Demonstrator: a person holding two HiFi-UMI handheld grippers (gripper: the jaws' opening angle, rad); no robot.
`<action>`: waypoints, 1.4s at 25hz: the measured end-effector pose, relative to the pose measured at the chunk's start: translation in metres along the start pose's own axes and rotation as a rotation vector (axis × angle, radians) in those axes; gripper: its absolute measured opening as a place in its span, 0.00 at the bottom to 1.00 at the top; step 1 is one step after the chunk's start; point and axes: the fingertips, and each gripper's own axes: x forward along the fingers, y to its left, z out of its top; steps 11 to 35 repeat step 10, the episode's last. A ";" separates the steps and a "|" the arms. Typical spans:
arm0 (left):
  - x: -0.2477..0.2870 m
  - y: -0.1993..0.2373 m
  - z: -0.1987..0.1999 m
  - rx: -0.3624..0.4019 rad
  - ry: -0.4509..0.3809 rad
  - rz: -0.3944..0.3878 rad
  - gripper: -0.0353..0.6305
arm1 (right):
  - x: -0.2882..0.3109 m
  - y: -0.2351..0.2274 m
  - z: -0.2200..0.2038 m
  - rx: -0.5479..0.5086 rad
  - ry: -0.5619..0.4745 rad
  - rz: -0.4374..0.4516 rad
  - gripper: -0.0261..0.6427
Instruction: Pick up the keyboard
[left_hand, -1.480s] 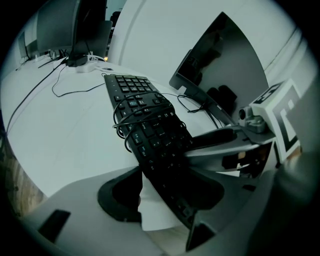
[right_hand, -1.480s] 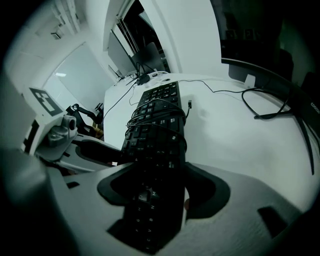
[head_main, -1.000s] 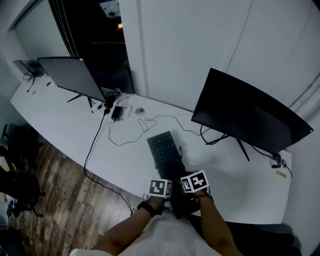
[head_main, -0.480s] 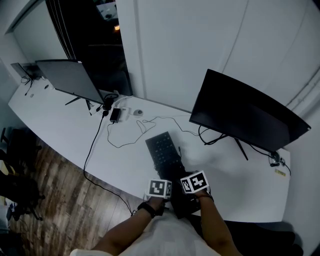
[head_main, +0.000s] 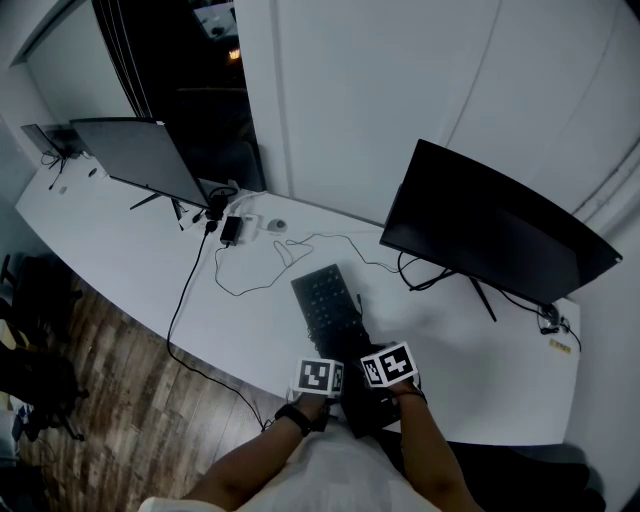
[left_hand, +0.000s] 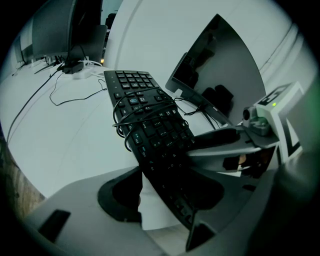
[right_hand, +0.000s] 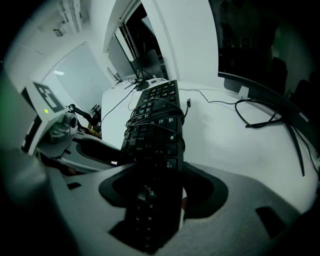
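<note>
A black keyboard (head_main: 326, 298) with its cable wound round it lies lengthwise on the white desk (head_main: 130, 250), its near end at the front edge. Both grippers hold that near end side by side. In the left gripper view the keyboard (left_hand: 150, 125) runs slantwise between the jaws of my left gripper (left_hand: 167, 200), which is shut on it. In the right gripper view the keyboard (right_hand: 155, 135) fills the gap of my right gripper (right_hand: 157, 195), also shut on it. From above, only the marker cubes of the left gripper (head_main: 320, 378) and right gripper (head_main: 388, 366) show; the fingertips are hidden.
A large dark monitor (head_main: 490, 225) stands to the right behind the keyboard, a second monitor (head_main: 140, 150) at the far left. Loose cables (head_main: 250, 265) and a small black adapter (head_main: 232, 226) lie left of the keyboard. Wooden floor (head_main: 120, 400) lies below the desk edge.
</note>
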 end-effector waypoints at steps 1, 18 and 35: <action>0.000 0.000 0.000 0.000 0.001 0.000 0.41 | 0.000 0.000 0.000 0.001 0.002 0.000 0.41; 0.004 -0.001 0.002 0.000 0.008 -0.001 0.41 | 0.002 -0.003 0.001 0.003 0.000 0.000 0.41; 0.004 -0.001 0.002 0.000 0.008 -0.001 0.41 | 0.002 -0.003 0.001 0.003 0.000 0.000 0.41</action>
